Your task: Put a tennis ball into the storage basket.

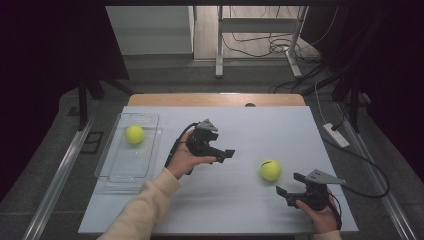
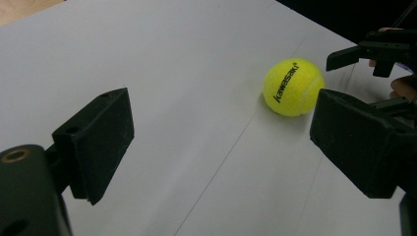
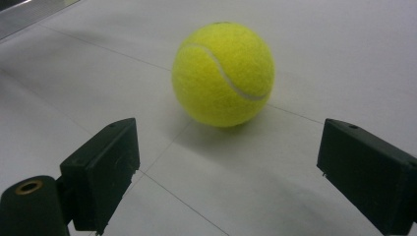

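We see the right gripper (image 1: pixel 288 183) at the near right side of the table, with its jaws spread wide and nothing between them. In its own view the yellow tennis ball (image 3: pixel 223 73) sits just in front of the open jaws, not touching them. The left gripper (image 1: pixel 226 155) is near the middle of the table, and its jaws are spread apart too, with nothing in them. It points toward the same ball (image 1: pixel 270 170), which lies on the white table (image 1: pixel 250 130) between the two grippers, closer to the right one. In the left gripper view we can read black letters on the ball (image 2: pixel 293 87). Far to the left we see a clear tray (image 1: pixel 150 145) with a second yellow ball (image 1: pixel 134 134) inside it.
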The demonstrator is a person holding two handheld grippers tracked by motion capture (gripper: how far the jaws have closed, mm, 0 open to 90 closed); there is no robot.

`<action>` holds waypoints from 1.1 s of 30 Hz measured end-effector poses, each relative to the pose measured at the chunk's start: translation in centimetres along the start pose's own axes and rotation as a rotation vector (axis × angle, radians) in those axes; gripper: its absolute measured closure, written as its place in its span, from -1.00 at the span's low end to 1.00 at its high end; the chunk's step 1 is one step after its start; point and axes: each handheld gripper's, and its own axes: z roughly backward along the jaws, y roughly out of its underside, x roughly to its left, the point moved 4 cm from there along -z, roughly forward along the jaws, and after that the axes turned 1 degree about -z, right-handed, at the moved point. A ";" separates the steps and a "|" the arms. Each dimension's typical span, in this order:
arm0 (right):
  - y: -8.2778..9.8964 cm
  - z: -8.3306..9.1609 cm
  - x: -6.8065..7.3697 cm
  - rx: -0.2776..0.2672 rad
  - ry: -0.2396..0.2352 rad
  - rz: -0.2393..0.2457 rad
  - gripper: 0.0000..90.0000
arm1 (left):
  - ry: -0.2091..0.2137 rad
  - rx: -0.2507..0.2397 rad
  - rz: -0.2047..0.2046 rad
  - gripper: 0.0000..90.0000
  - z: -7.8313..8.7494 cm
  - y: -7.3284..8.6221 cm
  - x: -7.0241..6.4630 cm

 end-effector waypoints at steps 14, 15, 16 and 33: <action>0.0 -0.1 0.0 0.004 0.000 0.004 -0.81 | 0.015 0.011 0.002 -0.77 -1.3 -0.1 -0.6; 0.0 -0.1 0.0 0.004 0.000 0.004 -0.81 | 0.015 0.014 -0.001 -0.77 -1.4 -0.1 -0.6; 0.0 -0.1 0.1 0.003 0.000 0.004 -0.81 | 0.017 0.014 -0.001 -0.77 -1.5 -0.2 -0.7; 0.0 -0.1 0.1 0.007 0.000 0.005 -0.81 | 0.035 0.032 -0.011 -0.78 -2.9 -0.5 -1.5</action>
